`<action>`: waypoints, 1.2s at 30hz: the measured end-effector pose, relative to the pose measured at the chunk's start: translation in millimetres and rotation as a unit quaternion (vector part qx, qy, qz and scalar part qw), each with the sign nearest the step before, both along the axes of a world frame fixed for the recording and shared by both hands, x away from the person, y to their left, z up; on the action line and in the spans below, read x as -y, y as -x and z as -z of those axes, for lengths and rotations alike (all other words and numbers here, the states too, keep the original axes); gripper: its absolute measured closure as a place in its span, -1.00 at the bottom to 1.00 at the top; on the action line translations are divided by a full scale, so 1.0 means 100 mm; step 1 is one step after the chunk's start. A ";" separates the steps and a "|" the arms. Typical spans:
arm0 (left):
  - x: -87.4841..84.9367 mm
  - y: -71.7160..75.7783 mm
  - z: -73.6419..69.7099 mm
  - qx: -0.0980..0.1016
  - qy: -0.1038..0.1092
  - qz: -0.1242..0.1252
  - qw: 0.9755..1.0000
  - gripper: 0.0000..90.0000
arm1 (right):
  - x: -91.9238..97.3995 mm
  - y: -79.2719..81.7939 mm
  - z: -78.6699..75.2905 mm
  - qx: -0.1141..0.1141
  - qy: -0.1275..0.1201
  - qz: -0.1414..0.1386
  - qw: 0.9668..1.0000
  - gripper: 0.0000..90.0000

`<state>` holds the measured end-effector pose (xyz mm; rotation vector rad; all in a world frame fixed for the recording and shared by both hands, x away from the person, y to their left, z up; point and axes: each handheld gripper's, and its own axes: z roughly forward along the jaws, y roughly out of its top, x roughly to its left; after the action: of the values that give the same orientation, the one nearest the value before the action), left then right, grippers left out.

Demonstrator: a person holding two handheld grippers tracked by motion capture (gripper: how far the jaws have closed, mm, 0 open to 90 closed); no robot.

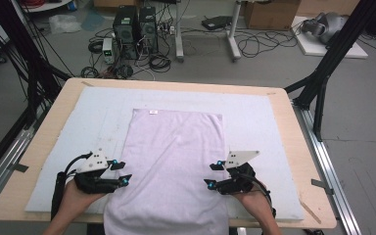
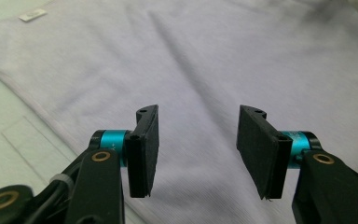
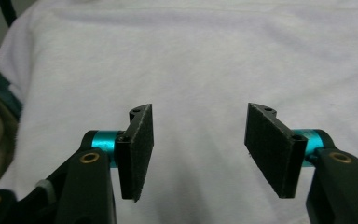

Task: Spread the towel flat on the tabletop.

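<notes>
Your pale lilac cloth (image 1: 176,161) lies flat along the middle of the table, a long rectangle of soft, finely ribbed knit. Its far edge is straight and carries a small white label (image 1: 152,112); its near end hangs over the table's front edge. Shallow creases run lengthwise through the fabric. Under it sits a white, matte foam-like mat (image 1: 259,112) on a light wooden tabletop (image 1: 303,161) with rounded corners.

Your left gripper (image 1: 123,172) sits at the cloth's left edge, jaws pointing inward over the fabric. In the left gripper view its two flat, black, rough-faced pads (image 2: 144,149) stand apart with only cloth behind the gap: released, holding nothing.

Your right gripper (image 1: 211,174) mirrors it at the right edge. In the right gripper view its felt-like rectangular pads (image 3: 139,149) are likewise spread and empty. Teal collars sit behind the pads on both.
</notes>
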<state>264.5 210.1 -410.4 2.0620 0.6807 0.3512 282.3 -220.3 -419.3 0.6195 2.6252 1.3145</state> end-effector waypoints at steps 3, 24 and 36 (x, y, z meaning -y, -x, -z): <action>0.01 -0.12 0.01 0.004 0.005 -0.010 1.000 0.06 | 0.04 -0.10 -0.01 0.003 -0.004 0.015 1.000 -0.15; -0.05 -0.45 0.06 0.006 0.019 -0.054 0.998 -0.35 | 0.05 -0.57 -0.07 0.014 -0.027 0.053 0.998 -0.43; -0.07 -0.47 0.10 0.004 0.008 -0.056 0.998 -0.36 | 0.01 -0.53 -0.04 0.015 -0.007 0.059 0.998 -0.50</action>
<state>311.8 217.3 -420.7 2.0114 0.7943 0.4169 334.8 -221.7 -415.1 0.7392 2.5154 1.2990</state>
